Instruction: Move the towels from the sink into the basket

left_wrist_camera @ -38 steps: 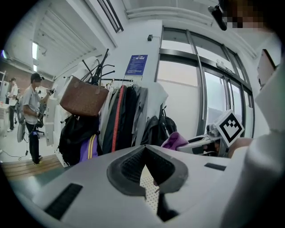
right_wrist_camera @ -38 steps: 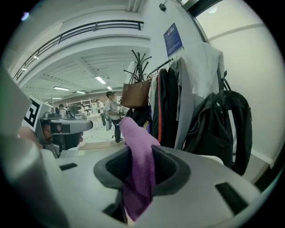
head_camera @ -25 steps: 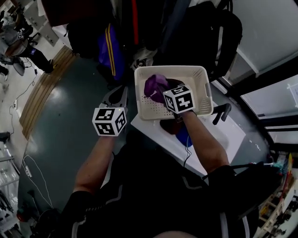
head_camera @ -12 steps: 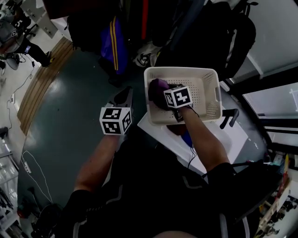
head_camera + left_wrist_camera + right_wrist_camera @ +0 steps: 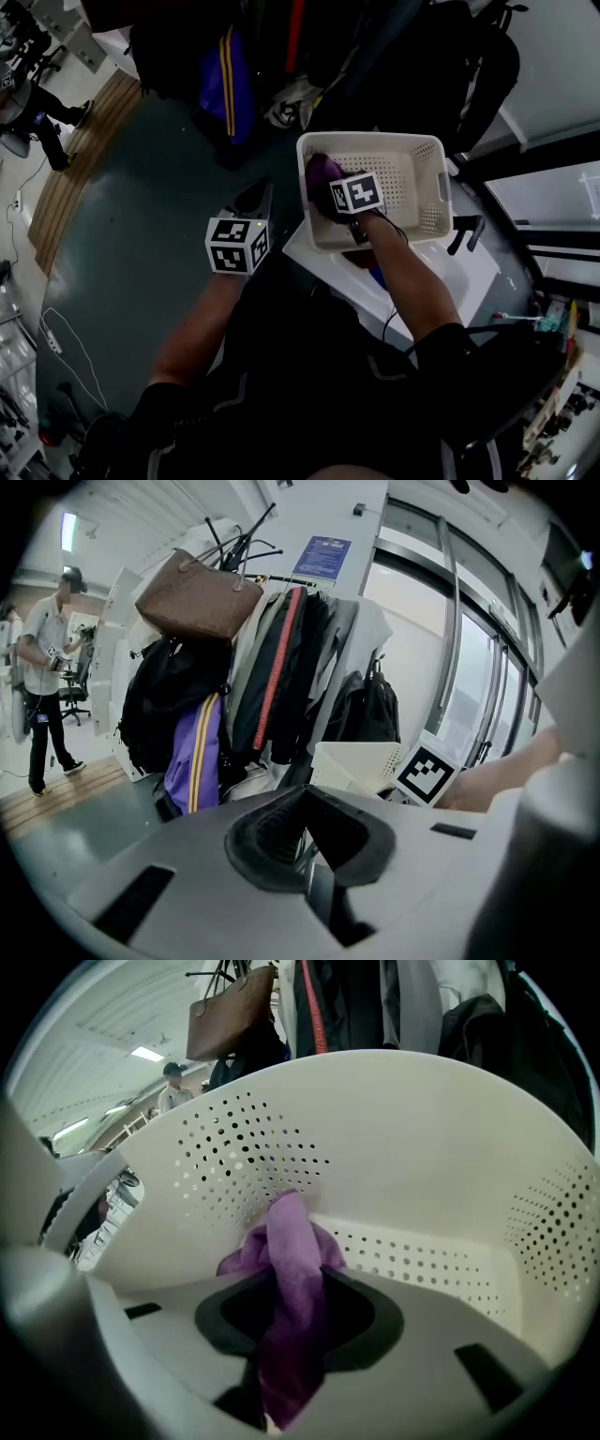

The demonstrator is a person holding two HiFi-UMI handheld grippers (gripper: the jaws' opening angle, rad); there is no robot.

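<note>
A white perforated basket point(image 5: 417, 187) rests on the white sink point(image 5: 459, 281). My right gripper point(image 5: 330, 192) reaches down into the basket's left part, shut on a purple towel point(image 5: 322, 172). In the right gripper view the purple towel point(image 5: 292, 1269) runs up between the jaws, its free end against the basket's wall point(image 5: 422, 1176). Those jaws have just been opening slightly, with the towel still between them. A blue towel point(image 5: 374, 276) shows in the sink under my right forearm. My left gripper point(image 5: 255, 199) hangs left of the basket over the floor, shut and holding nothing.
Bags and coats point(image 5: 244, 66) hang on a rack point(image 5: 272, 667) behind the basket. A black tap point(image 5: 466, 236) stands at the sink's right. The dark green floor point(image 5: 131, 234) spreads to the left. A person point(image 5: 42, 686) stands far off at the left.
My right gripper has sunk deeper into the basket with the purple towel. The left gripper has dropped a little and stays beside the basket.
</note>
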